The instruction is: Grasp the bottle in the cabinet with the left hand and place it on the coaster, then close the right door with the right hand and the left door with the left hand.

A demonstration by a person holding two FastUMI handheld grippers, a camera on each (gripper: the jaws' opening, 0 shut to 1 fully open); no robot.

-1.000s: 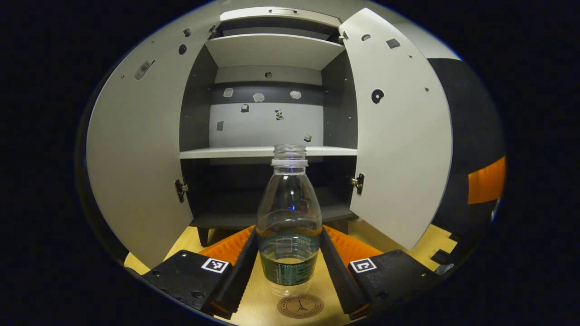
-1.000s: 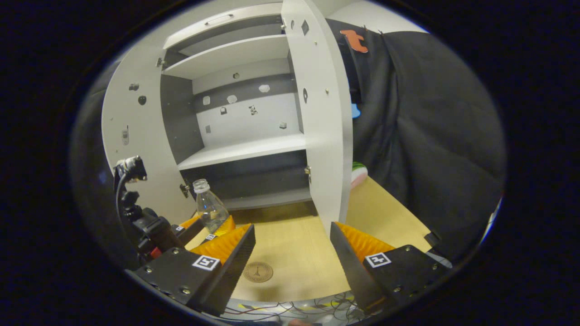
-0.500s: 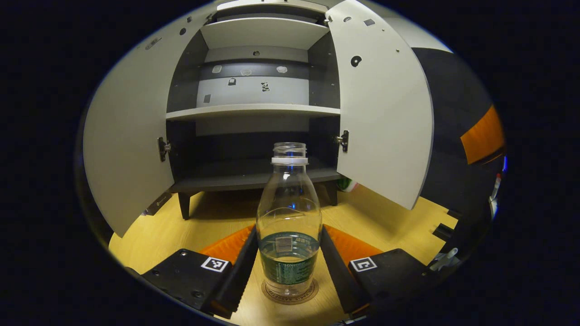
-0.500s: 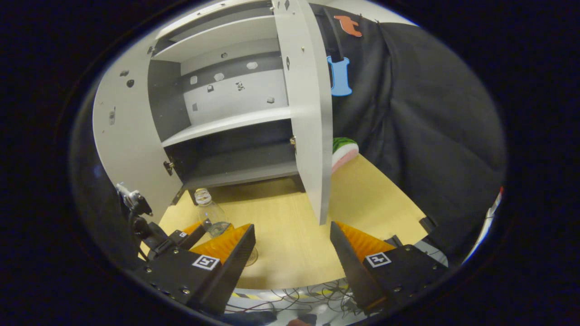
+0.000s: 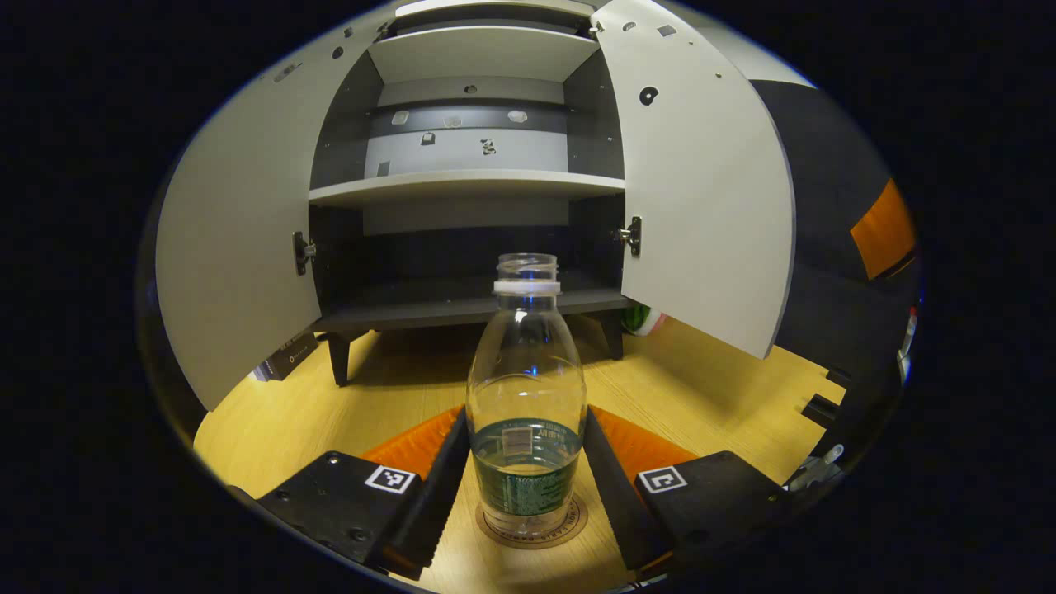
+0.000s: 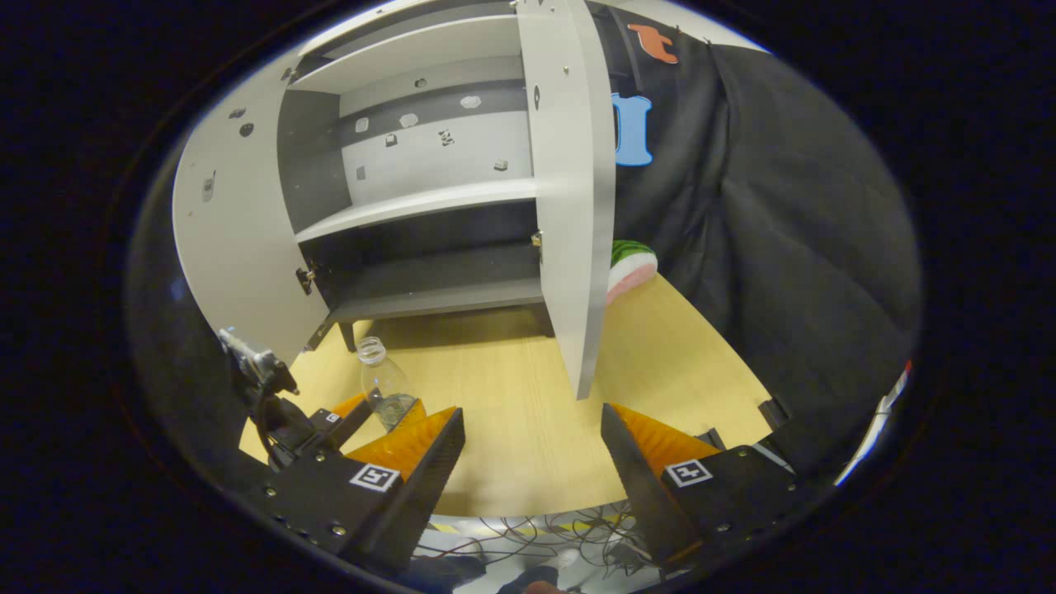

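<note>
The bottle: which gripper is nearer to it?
Left. The left gripper clasps the bottle between its fingers on the coaster; the right gripper hangs open, off to its side.

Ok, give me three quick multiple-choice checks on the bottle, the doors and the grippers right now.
1. Where is the bottle?
A. on the coaster
B. on the lower shelf
C. lying on the table

2. How many cabinet doors stand open?
A. none
B. one
C. two

3. What state is the right gripper in?
A. shut on the bottle
B. open, holding nothing
C. shut on a door edge

Answers: 1 A, its base sits in the coaster's ring, left gripper fingers against its sides. 2 C, left door and right door both swung out. 3 B, bare table between its fingers.
</note>
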